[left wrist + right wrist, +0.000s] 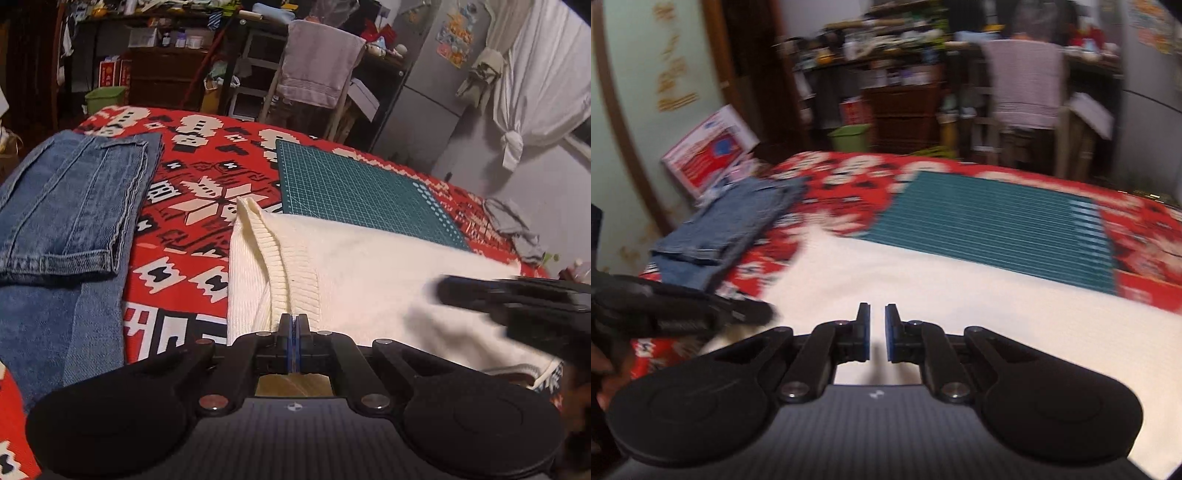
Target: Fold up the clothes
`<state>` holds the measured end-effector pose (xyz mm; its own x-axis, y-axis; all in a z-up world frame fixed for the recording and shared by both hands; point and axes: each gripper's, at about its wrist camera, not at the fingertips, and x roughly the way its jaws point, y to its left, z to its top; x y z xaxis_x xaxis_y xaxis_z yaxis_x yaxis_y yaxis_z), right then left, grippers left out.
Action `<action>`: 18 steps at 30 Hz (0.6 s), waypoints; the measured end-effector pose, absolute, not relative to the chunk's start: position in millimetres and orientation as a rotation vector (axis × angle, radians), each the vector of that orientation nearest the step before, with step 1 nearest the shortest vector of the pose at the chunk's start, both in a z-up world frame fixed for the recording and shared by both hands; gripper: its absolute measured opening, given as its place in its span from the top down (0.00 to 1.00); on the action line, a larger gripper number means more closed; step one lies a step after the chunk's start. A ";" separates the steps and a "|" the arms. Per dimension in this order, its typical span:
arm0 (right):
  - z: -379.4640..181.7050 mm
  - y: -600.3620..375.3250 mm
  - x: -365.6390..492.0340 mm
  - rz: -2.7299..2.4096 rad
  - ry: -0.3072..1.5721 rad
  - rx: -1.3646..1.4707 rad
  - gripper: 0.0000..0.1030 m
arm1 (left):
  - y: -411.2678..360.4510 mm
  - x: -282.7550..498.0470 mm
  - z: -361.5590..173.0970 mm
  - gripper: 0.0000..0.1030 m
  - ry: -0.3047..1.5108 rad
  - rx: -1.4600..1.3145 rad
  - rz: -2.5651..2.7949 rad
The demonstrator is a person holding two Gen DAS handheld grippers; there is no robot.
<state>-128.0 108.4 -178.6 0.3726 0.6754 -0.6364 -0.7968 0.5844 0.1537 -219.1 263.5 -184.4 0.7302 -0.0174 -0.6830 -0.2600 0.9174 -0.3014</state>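
Note:
A cream knit sweater (369,266) lies across the red patterned tablecloth (192,229), partly over a green cutting mat (362,188). Its ribbed band (291,280) runs straight into my left gripper (294,320), which is shut on that band. In the right wrist view the sweater (960,306) fills the foreground. My right gripper (877,314) hovers just above it, open by a narrow gap with nothing between the pads. The right gripper (517,299) shows blurred at the right of the left wrist view, and the left gripper (701,312) shows at the left of the right wrist view.
Folded blue jeans (66,206) lie at the table's left side, also seen as jeans (738,218) in the right wrist view. A grey rag (517,229) sits near the far right edge. Beyond the table stand a towel-draped chair (317,62), cluttered shelves and a fridge (436,74).

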 end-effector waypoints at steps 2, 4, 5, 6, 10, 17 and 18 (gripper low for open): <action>-180.8 134.5 -130.4 0.975 0.714 -0.214 0.93 | 266.6 -220.9 -185.5 0.98 0.738 -0.421 0.129; -185.3 154.6 -127.0 0.973 0.713 -0.238 0.93 | 269.7 -222.5 -186.7 0.98 0.733 -0.450 0.121; -188.6 161.7 -124.0 0.967 0.721 -0.249 0.93 | 271.4 -223.1 -187.1 0.98 0.731 -0.464 0.117; -192.4 167.8 -120.5 0.959 0.732 -0.260 0.93 | 273.1 -224.0 -187.7 0.98 0.729 -0.477 0.112; -200.1 171.5 -123.2 0.969 0.764 -0.305 0.93 | 279.0 -226.5 -189.6 0.98 0.721 -0.526 0.100; -196.8 148.4 -152.6 1.028 0.795 -0.361 0.93 | 282.4 -227.9 -190.4 0.98 0.717 -0.552 0.090; -196.3 146.1 -156.2 1.033 0.797 -0.368 0.93 | 282.9 -228.1 -190.5 0.98 0.716 -0.555 0.089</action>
<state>-156.2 146.1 -196.3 0.2714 0.6191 -0.7369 -0.8701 0.4851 0.0870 -228.1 282.9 -190.5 0.7570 -0.1085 -0.6443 -0.2625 0.8525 -0.4521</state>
